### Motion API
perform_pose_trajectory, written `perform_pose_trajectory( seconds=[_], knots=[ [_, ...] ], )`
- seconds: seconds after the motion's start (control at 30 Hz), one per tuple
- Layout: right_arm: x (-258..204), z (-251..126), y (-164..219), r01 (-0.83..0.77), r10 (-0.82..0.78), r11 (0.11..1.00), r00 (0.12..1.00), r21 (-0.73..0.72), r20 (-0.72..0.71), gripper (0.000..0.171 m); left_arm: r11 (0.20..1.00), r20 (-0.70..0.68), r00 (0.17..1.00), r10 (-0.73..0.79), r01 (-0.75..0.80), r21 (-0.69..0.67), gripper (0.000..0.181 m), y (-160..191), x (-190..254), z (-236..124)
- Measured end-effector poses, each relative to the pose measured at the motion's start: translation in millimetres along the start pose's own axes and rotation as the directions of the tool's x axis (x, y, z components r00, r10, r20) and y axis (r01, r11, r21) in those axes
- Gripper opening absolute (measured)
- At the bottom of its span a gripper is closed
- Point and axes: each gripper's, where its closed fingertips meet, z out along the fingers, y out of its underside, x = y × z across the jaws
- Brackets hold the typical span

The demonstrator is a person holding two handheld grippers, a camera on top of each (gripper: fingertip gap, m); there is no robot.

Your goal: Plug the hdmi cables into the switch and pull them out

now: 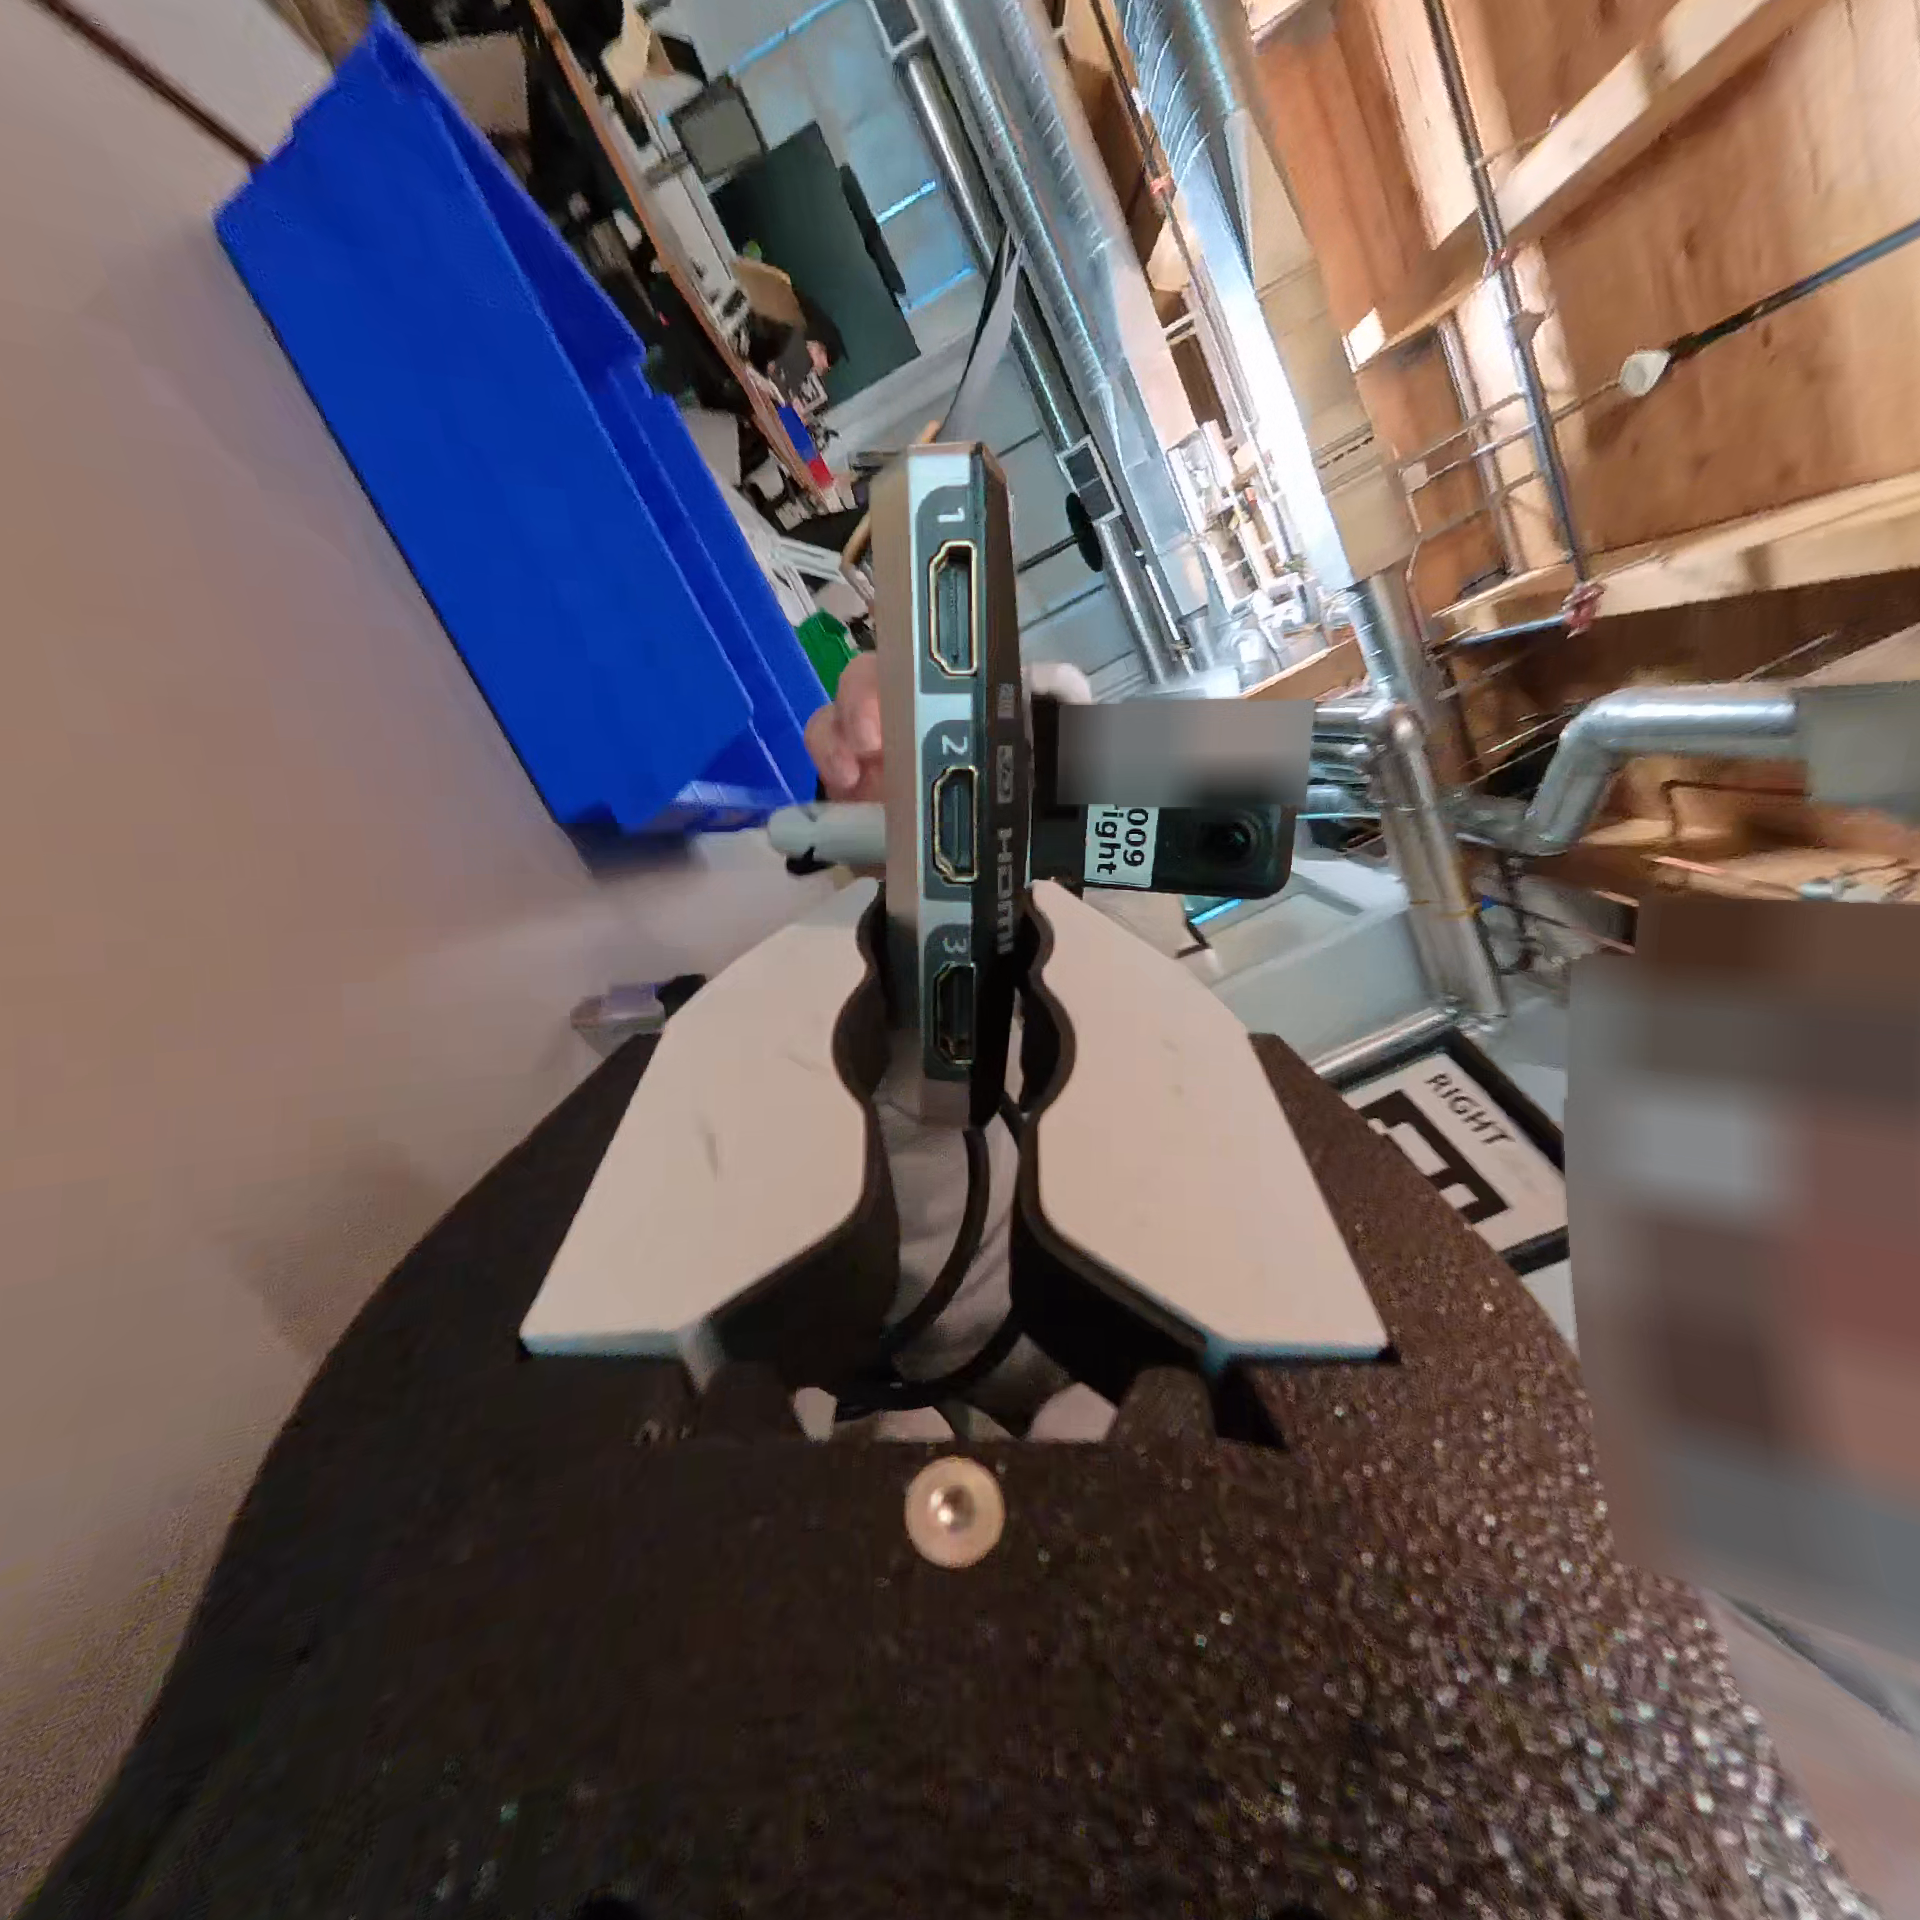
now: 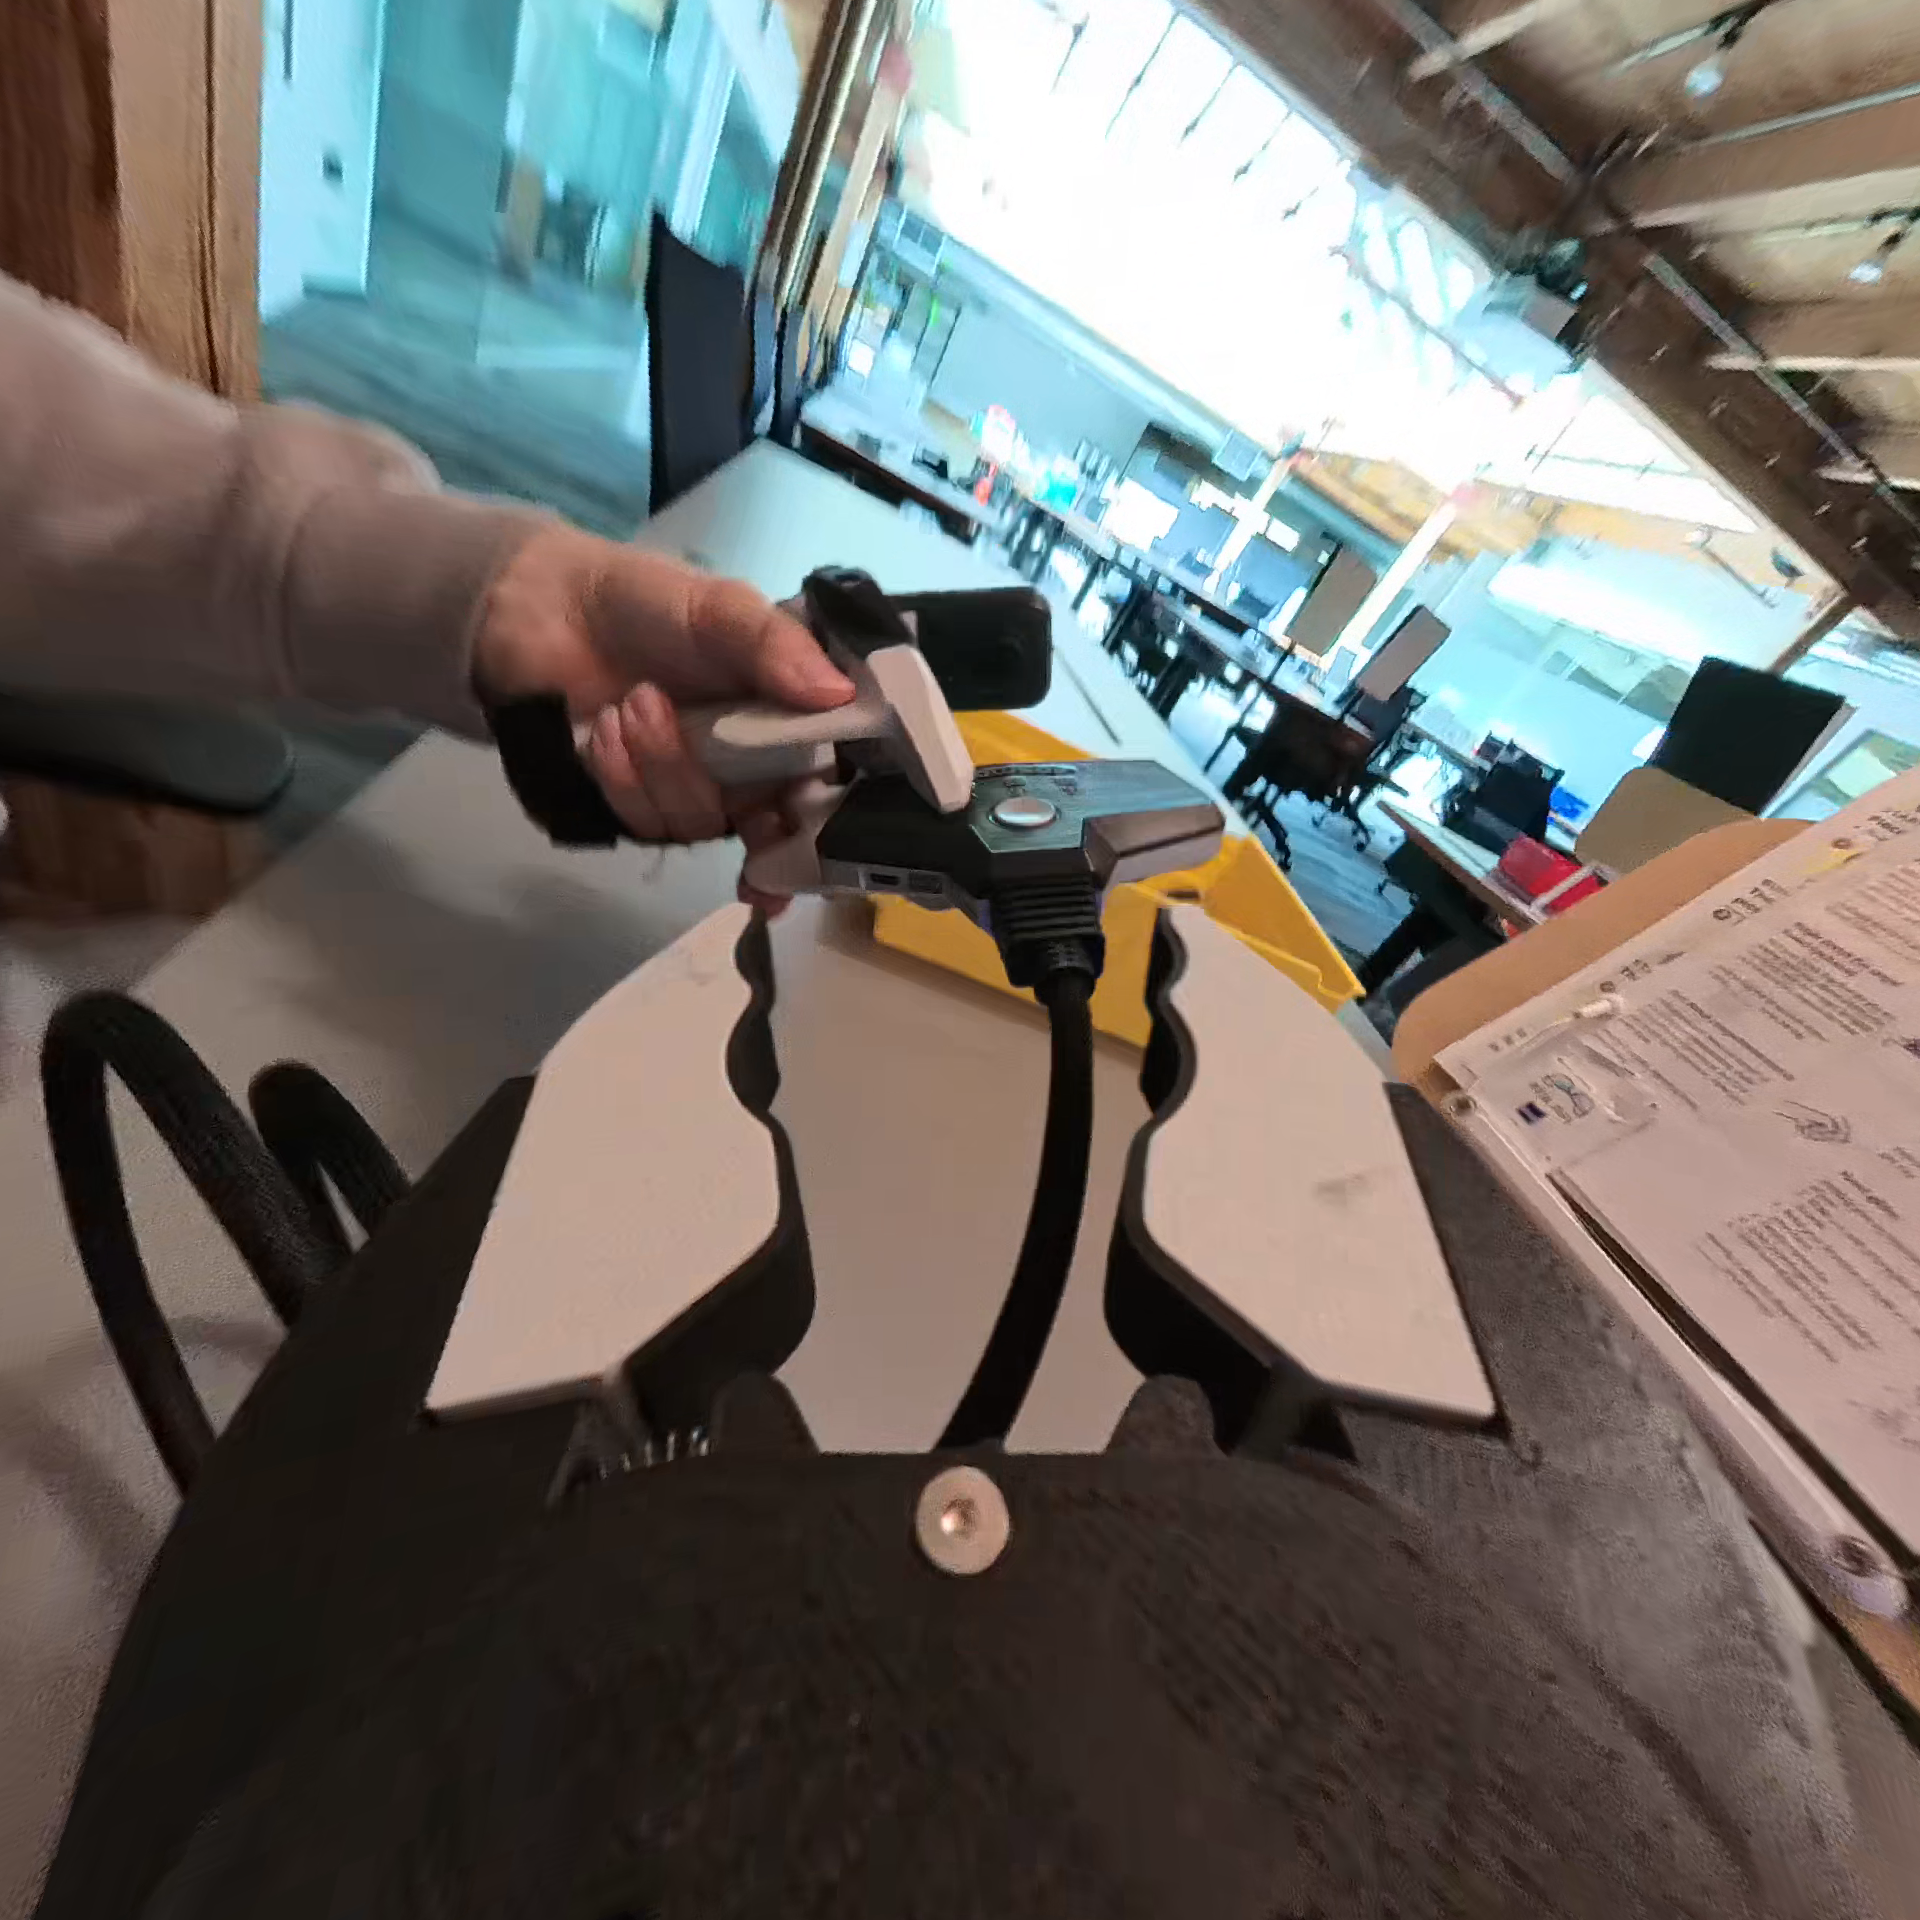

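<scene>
The place looks like a large open workshop or lab in a converted industrial building. Exposed wooden ceiling joists (image 1: 1621, 312) and silver ventilation ducts (image 1: 1039, 239) run overhead, with metal conduit pipes (image 1: 1621, 738) beside them. Long rows of work tables (image 2: 1226, 623) with chairs and screens stretch under big bright windows (image 2: 1195, 260). Blue storage bins (image 1: 499, 436) and a yellow bin (image 2: 1226, 935) sit on a white table (image 2: 416, 935)

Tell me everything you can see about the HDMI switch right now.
The HDMI switch is a slim grey metal-looking box, held off the table, clamped near one end by the left gripper. Its edge shows three numbered ports, all empty. The opposite side has a round button and a thick black braided cable leaving it.
</scene>
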Motion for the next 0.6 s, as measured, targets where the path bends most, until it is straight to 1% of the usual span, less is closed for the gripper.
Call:
perform_pose_trajectory(
  seconds=[0.07, 0.1, 0.13, 0.2, 0.23, 0.3, 0.33, 0.37, 0.43, 0.47, 0.5, 0.57, 0.6],
  knots=[
    [-3.1, -2.9, 5.4, 0.092, -0.092, 0.992, 0.996, -0.088, 0.012, 0.088, 0.998, -0.004, 0.998, -0.06, 0.059, -0.028, 0.021, 8.3, -5.3, -0.1],
    [-3.3, -6.9, 0.4, 0.139, -0.138, 0.985, 0.99, -0.101, 0.012, 0.095, 0.996, 0.004, 0.997, -0.074, 0.074, -0.039, 0.02, 11.9, -7.4, 0.0],
    [-1.9, -12.2, -10.2, 0.16, -0.16, 0.984, 0.987, -0.085, -0.001, 0.095, 0.995, 0.002, 0.996, -0.091, 0.091, -0.039, 0.021, 14.1, -7.5, 0.2],
    [-5.0, -20.5, -28.9, 0.144, -0.144, 0.989, 0.989, -0.041, 0.015, 0.089, 0.992, -0.01, 0.993, -0.121, 0.12, -0.032, 0.021, 16.7, -5.9, 1.6],
    [-7.2, -20.5, -26.8, 0.141, -0.14, 0.988, 0.99, -0.066, 0.027, 0.086, 0.991, -0.01, 0.992, -0.128, 0.127, -0.033, 0.02, 18.1, -6.0, 3.0],
    [-4.9, -14.4, -1.2, 0.174, -0.173, 0.965, 0.985, -0.197, 0.022, 0.082, 0.988, -0.018, 0.988, -0.153, 0.152, -0.036, 0.02, 19.8, -5.6, 7.3],
    [-0.5, -10.0, 6.1, 0.161, -0.166, 0.963, 0.986, -0.215, -0.006, 0.076, 0.986, -0.031, 0.985, -0.167, 0.166, -0.031, 0.02, 19.1, -3.8, 9.5],
    [0.5, -5.8, 5.3, 0.125, -0.13, 0.977, 0.991, -0.173, -0.016, 0.068, 0.984, -0.045, 0.983, -0.177, 0.176, -0.028, 0.02, 18.6, -1.1, 12.0],
    [4.5, -1.6, -3.2, 0.058, -0.06, 0.997, 0.998, -0.05, -0.034, 0.062, 0.982, -0.07, 0.98, -0.188, 0.186, -0.028, 0.02, 18.0, 6.7, 17.3],
    [10.6, -1.2, -4.6, 0.043, -0.044, 0.999, 0.997, -0.021, -0.07, 0.06, 0.983, -0.074, 0.98, -0.184, 0.182, -0.036, 0.021, 18.8, 10.6, 20.3],
    [14.0, -1.8, -5.5, 0.036, -0.036, 0.999, 0.995, -0.007, -0.09, 0.058, 0.984, -0.076, 0.981, -0.177, 0.174, -0.045, 0.02, 19.7, 14.8, 23.4],
    [13.7, -4.2, -9.0, 0.023, -0.024, 1.0, 0.996, -0.007, -0.082, 0.054, 0.986, -0.081, 0.983, -0.164, 0.16, -0.053, 0.021, 19.1, 23.7, 28.7],
    [14.8, -6.4, -13.5, 0.025, -0.024, 1.0, 0.996, 0.005, -0.085, 0.047, 0.987, -0.086, 0.984, -0.155, 0.151, -0.056, 0.02, 18.0, 28.7, 30.8]
  ],
)
